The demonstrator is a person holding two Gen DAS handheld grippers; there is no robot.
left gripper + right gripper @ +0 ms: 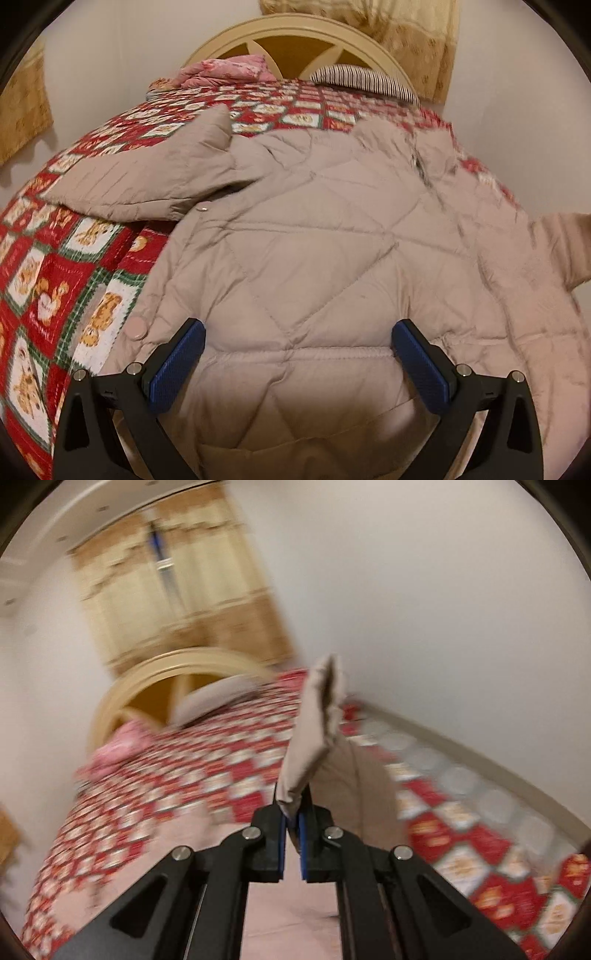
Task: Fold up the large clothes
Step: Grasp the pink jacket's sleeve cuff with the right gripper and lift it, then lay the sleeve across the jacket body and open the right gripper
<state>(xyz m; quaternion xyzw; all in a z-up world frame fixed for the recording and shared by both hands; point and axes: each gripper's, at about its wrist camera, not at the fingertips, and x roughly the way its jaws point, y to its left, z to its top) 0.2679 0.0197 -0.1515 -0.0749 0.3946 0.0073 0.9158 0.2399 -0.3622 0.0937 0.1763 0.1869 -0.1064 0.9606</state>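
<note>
One large beige quilted padded coat (325,236) lies spread on the bed over a red, green and white checked blanket with bear pictures (55,280), its long axis running from the near edge toward the far cream arched wooden headboard (295,33); one sleeve (147,173) is thrown out to the left, while the right side looks blurred. The left gripper (298,354) hangs just over the near hem with its blue pads spread wide apart, grasping nothing; the coat lies directly below and ahead of it. The right gripper (293,834) is clenched on a beige piece of the coat (317,734), most likely the right sleeve or edge, which stands up out of the jaws above the blanket (221,760). The fold turns on this: the raised piece is at the right, the body of the coat lies to its left, so carrying it leftward across the body seems the next move, and the right hand is the one placed for it. Counted: one coat, two grippers, one pink crumpled bundle (225,70) and one striped pillow (365,79) at the far end.
</note>
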